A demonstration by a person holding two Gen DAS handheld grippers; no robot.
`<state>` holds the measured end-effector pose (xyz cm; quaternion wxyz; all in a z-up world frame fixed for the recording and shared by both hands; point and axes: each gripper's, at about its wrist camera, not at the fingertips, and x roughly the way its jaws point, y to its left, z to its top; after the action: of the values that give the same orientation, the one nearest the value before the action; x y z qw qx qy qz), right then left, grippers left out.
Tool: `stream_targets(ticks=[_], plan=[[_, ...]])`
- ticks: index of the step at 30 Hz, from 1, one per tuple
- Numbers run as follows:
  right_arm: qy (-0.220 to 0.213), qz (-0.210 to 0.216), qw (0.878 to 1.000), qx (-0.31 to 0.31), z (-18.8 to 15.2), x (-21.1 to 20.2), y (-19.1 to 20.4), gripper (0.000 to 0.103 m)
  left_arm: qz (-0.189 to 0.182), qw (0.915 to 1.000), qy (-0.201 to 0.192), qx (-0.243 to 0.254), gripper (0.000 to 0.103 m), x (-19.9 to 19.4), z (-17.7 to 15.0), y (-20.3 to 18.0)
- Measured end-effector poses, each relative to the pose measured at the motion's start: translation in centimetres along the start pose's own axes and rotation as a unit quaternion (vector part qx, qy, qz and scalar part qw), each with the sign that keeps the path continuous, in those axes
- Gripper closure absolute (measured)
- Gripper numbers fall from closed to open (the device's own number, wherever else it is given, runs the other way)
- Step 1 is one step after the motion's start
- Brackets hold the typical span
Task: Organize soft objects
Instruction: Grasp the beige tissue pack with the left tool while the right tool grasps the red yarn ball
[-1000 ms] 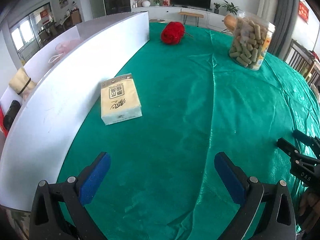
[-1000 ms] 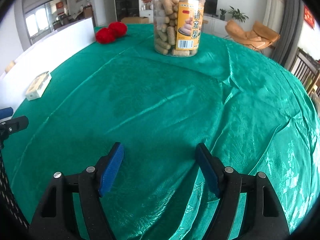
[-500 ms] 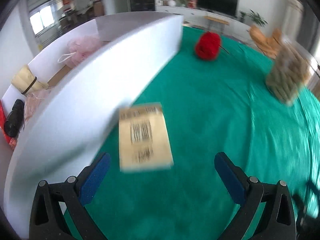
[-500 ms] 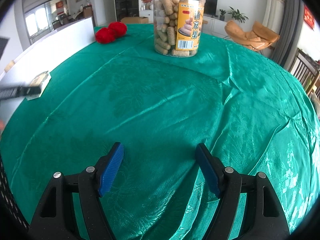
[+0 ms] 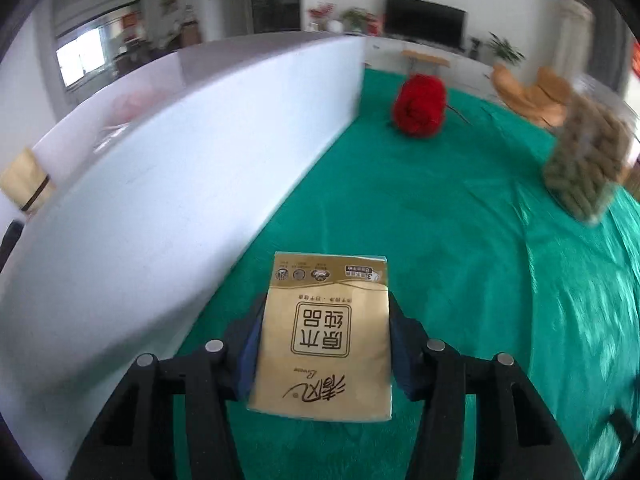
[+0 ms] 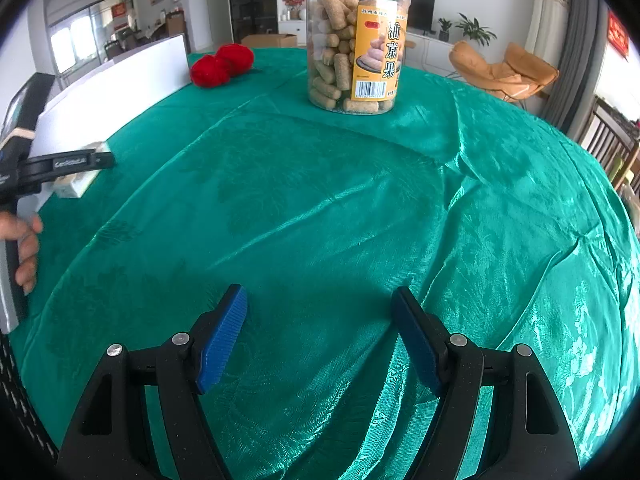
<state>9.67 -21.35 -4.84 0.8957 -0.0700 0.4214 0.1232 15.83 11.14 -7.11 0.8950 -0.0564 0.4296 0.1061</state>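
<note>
Left hand-held gripper (image 5: 324,344) has just closed around tissue pack (image 5: 326,332)

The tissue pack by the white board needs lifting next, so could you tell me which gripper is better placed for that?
Left. The left gripper has just been closing, and its pads now sit against both sides of the tissue pack. The right gripper is open over bare green cloth, well away from it.
</note>
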Motion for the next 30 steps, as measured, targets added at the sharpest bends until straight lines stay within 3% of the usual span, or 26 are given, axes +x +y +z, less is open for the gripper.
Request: stream_targets(ticks=[2, 4, 6, 9, 13, 16, 19, 23, 24, 30], plan=[[0.001, 0.002, 1.000, -0.004, 0.5, 0.1, 0.2, 0.026, -0.009, 0.9997, -0.003, 0.021, 0.050, -0.8, -1.0, -0.2], [-0.008, -0.005, 0.999, -0.035, 2.7, 0.2, 1.6, 0.026, -0.018, 0.9998, 0.002, 0.010, 0.050, -1.2, -1.5, 0.2], [-0.021, -0.003, 0.997, -0.073, 6.8, 0.5, 3.9, 0.026, -0.016, 0.9999, 0.001, 0.006, 0.050, -1.3, -1.7, 0.2], [0.008, 0.033, 0.995, -0.094, 16.0, 3.5, 7.6, 0.026, -0.011, 0.9999, -0.003, 0.012, 0.049, -1.5, -2.0, -0.4], [0.034, 0.090, 0.995, -0.020, 25.8, 8.7, 9.3, 0.026, -0.015, 0.9998, -0.003, 0.009, 0.049, -1.6, -1.9, -0.1], [0.063, 0.111, 0.991, 0.042, 30.3, 13.4, 10.4, 0.026, -0.016, 0.9998, -0.003, 0.009, 0.049, -1.7, -1.9, 0.0], [0.088, 0.098, 0.989, 0.072, 32.0, 17.9, 11.9, 0.026, -0.017, 0.9998, -0.003, 0.010, 0.049, -1.5, -1.8, 0.0], [0.117, 0.092, 0.986, 0.079, 31.9, 22.1, 13.0, 0.030, -0.019, 0.9998, -0.003, 0.009, 0.049, -1.3, -1.6, -0.1], [0.123, 0.081, 0.987, 0.070, 31.7, 22.8, 13.3, 0.054, -0.020, 0.9998, -0.003, 0.010, 0.049, -1.3, -1.6, -0.1], [0.094, 0.087, 0.990, 0.052, 32.4, 19.3, 12.1, 0.056, -0.017, 0.9998, -0.002, 0.012, 0.048, -1.1, -1.1, -0.2]])
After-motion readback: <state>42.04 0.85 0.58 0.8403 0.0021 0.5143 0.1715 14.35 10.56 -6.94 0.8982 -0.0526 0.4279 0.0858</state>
